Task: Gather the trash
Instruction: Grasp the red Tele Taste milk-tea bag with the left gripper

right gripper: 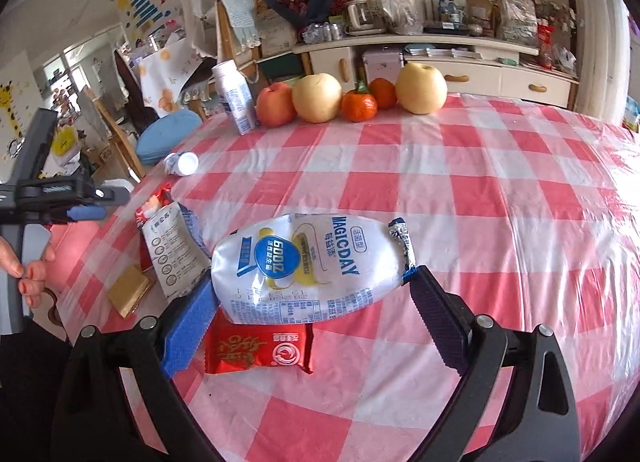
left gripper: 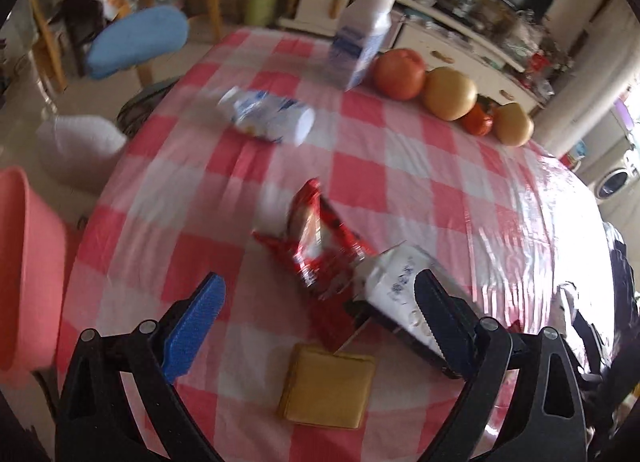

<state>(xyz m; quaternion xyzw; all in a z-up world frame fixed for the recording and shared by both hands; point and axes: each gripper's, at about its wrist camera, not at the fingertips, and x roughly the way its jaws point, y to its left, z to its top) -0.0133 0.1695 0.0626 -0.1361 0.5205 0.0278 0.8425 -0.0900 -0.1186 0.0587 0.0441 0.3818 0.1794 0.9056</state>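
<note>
Several bits of trash litter the checked tabletop (right gripper: 460, 189). Nearest, a flattened white drink pouch (right gripper: 308, 266) lies between the right gripper (right gripper: 316, 314), its jaws spread wide on either side, seemingly lined up to pinch it. Under it sits a red wrapper (right gripper: 258, 350). The left gripper (left gripper: 320, 318) hangs open over a torn red packet (left gripper: 320, 246), with a pink bin (left gripper: 28, 270) waiting beside the tabletop.

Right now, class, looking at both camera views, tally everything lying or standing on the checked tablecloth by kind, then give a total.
Apple: 1
Pears: 2
Tangerines: 2
Bottles: 2
Red wrappers: 2
White pouch: 1
Carton: 1
Yellow square pad: 1
Total: 12
</note>
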